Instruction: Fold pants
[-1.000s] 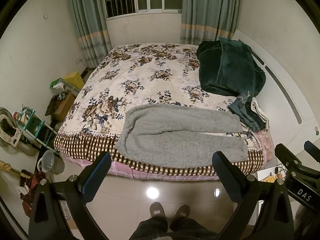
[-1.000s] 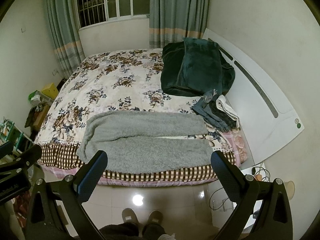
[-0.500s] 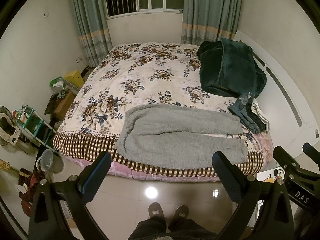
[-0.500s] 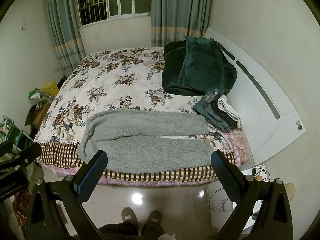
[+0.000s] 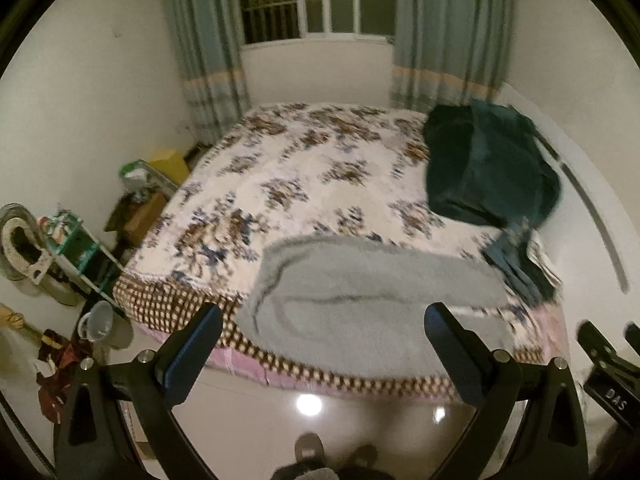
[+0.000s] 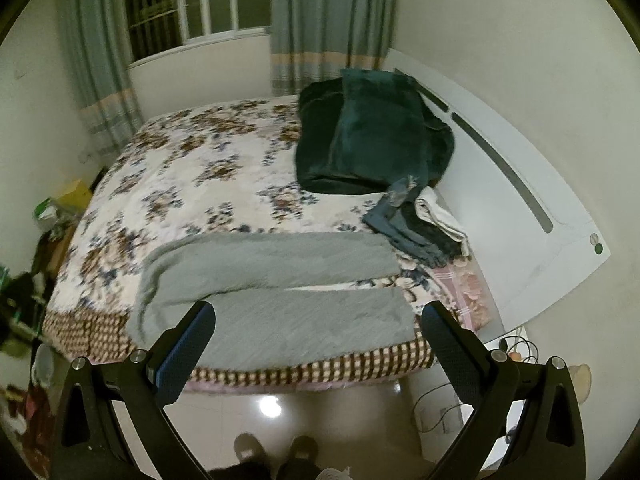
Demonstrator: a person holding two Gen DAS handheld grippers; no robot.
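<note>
On the floral-quilted bed (image 6: 224, 168), fuzzy grey fleece pants (image 6: 280, 300) lie flat ahead of both wide-open, empty jaws; the cuffs should be gripped first.

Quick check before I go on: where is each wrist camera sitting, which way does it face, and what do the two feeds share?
Left wrist: on the left gripper, above the floor, facing the bed's near edge; its open fingers, the right gripper and shoes show.
Right wrist: on the right gripper, facing the same edge nearer the headboard; open fingers and shoes show.
Shared: grey pants spread flat, green blanket, window.
</note>
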